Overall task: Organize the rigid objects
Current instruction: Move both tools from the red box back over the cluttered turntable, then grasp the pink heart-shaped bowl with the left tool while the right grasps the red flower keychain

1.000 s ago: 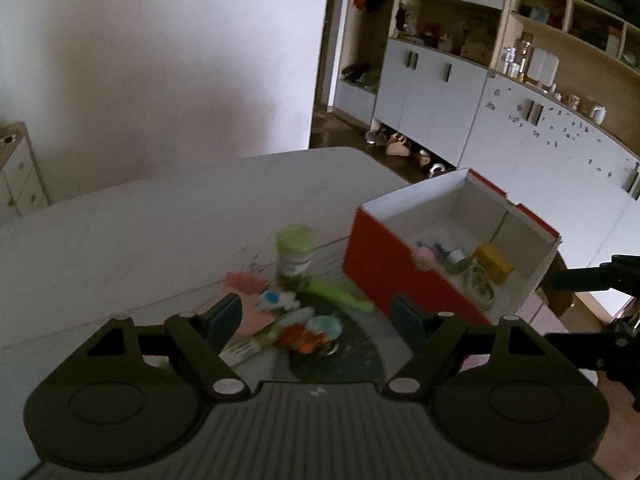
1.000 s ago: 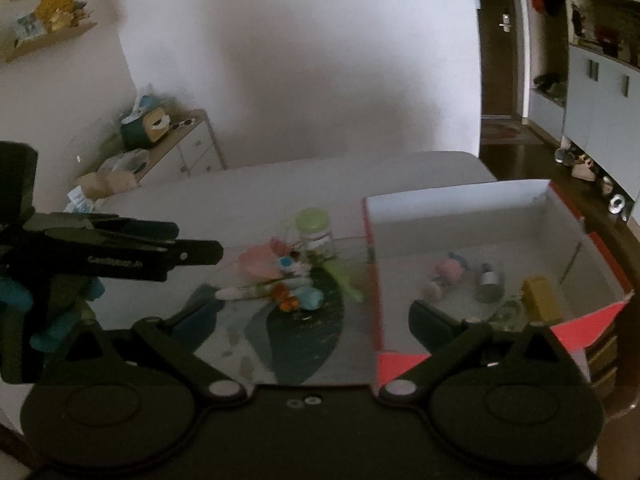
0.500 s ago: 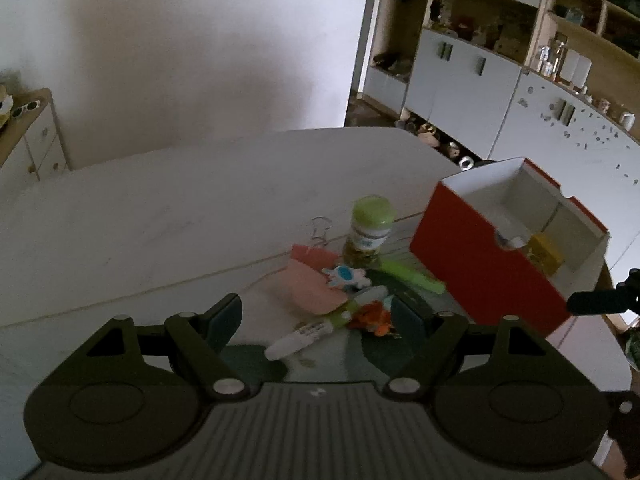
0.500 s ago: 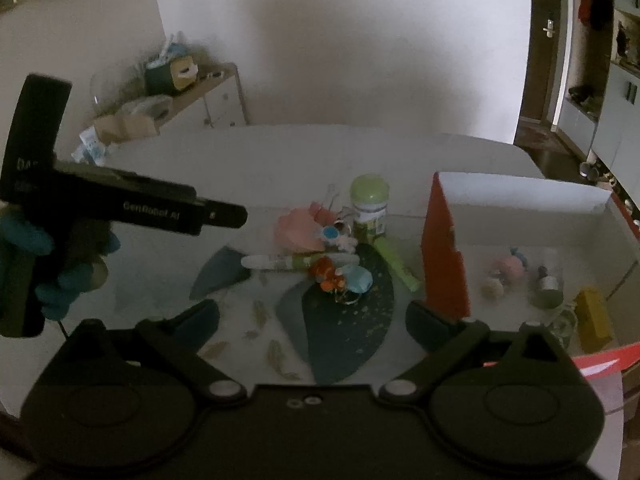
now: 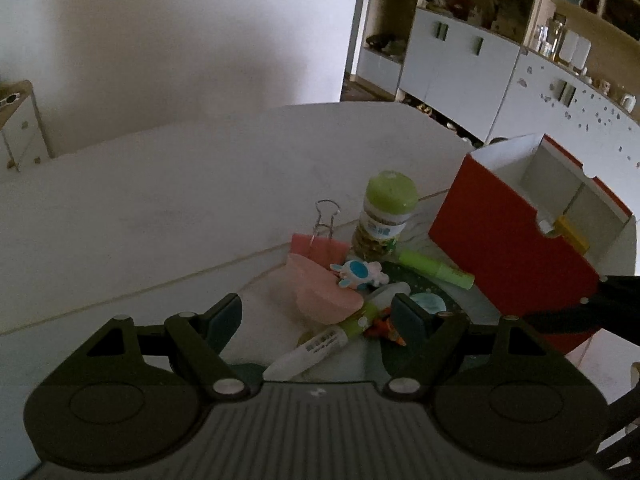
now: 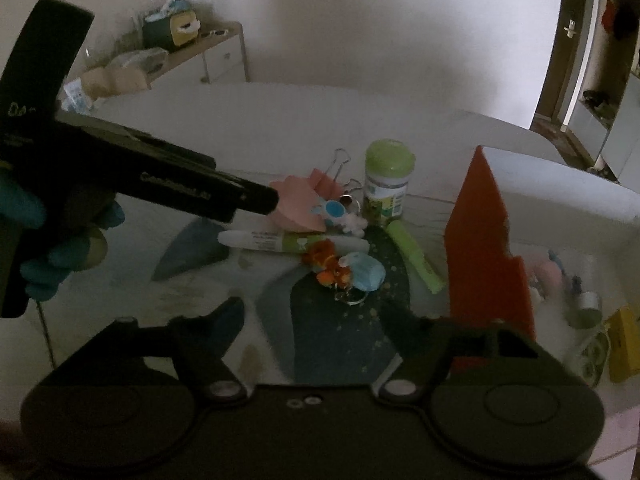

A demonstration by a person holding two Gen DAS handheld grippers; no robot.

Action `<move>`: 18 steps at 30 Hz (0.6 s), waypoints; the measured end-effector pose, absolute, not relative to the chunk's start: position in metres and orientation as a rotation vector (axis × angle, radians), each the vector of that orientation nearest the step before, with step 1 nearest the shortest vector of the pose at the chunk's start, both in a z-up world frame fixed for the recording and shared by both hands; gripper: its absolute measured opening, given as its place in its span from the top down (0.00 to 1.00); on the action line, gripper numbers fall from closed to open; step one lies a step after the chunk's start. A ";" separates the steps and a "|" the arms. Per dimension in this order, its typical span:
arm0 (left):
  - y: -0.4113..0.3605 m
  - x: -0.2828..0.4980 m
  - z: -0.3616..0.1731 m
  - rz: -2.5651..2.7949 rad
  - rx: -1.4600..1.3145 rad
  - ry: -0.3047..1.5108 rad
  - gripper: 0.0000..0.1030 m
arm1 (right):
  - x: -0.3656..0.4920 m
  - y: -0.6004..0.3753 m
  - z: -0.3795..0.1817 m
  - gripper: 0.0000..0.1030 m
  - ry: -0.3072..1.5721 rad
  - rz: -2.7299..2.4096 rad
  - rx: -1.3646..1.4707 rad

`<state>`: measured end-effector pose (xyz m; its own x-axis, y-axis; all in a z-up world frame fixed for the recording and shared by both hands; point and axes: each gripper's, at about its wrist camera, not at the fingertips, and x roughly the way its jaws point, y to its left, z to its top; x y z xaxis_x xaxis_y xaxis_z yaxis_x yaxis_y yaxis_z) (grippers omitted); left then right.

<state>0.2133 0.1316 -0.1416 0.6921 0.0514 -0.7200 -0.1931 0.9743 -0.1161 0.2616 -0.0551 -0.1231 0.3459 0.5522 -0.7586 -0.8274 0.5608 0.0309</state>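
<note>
Left tongs moved nearer clutter, apart; right tongs apart; one jar, two markers.

A box stood at the right of the table. Left of it lay a pile: a jar at the far side, a clip left of the jar, and a marker nearest.
</note>
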 end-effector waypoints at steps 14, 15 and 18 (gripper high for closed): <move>0.124 0.245 -0.170 0.079 -0.080 0.825 0.21 | 0.285 -0.026 -0.143 0.63 0.804 0.910 -0.484; 0.124 0.247 -0.171 0.077 -0.071 0.826 0.21 | 0.286 -0.024 -0.144 0.63 0.803 0.913 -0.489; 0.125 0.252 -0.176 0.084 -0.067 0.837 0.21 | 0.288 -0.019 -0.146 0.66 0.803 0.922 -0.503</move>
<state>0.2515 0.1252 -0.1765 0.6669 0.0480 -0.7436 -0.1005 0.9946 -0.0259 0.2881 -0.0186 -0.1464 0.3549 0.5016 -0.7889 -0.8503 0.5240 -0.0494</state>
